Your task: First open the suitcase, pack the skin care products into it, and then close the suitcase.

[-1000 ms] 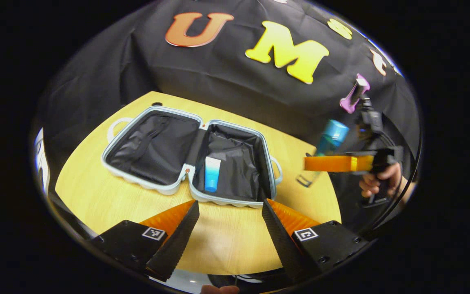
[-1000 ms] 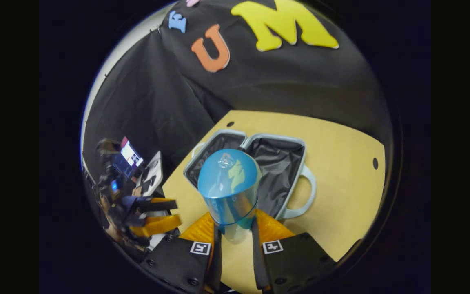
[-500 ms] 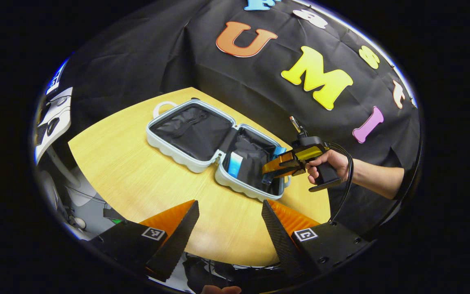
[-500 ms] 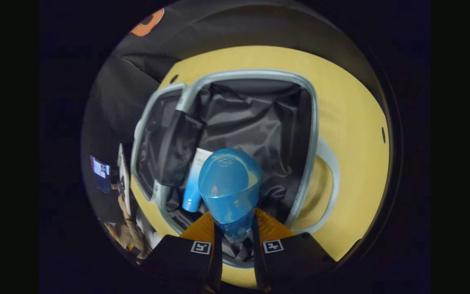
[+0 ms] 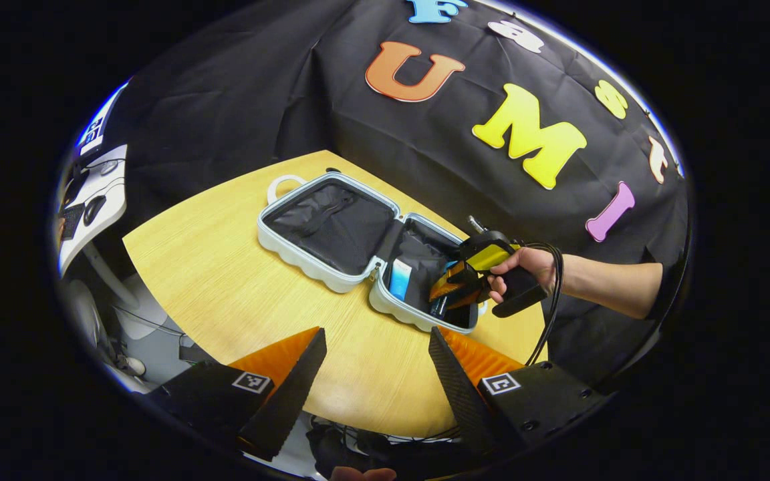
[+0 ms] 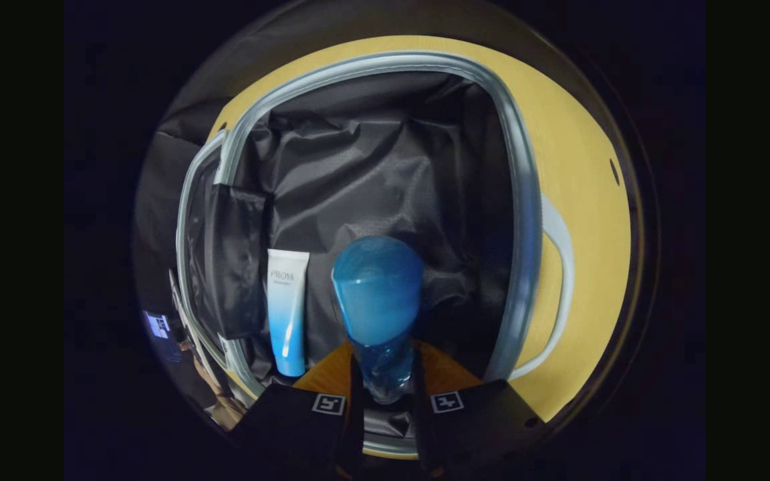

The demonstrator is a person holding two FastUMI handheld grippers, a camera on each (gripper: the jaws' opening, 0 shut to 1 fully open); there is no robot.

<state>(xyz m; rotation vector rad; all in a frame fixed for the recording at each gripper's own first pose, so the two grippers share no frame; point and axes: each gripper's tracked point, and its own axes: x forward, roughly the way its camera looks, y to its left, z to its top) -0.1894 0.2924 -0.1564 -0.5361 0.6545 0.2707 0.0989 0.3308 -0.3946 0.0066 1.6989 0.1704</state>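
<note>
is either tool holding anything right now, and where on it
The right tool grips the blue-capped bottle by its clear lower body, below the cap, over the open suitcase. The left tool is open, holding nothing.

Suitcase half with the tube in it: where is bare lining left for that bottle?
Bare black lining lies beyond the blue-capped clear bottle, up to the grey suitcase rim. It is crowded by the white-and-blue tube near the hinge side.

Open suitcase (image 5: 305,250) on the table (image 5: 224,294); right tool (image 5: 450,294) dips inside, perhaps gripping something.
</note>
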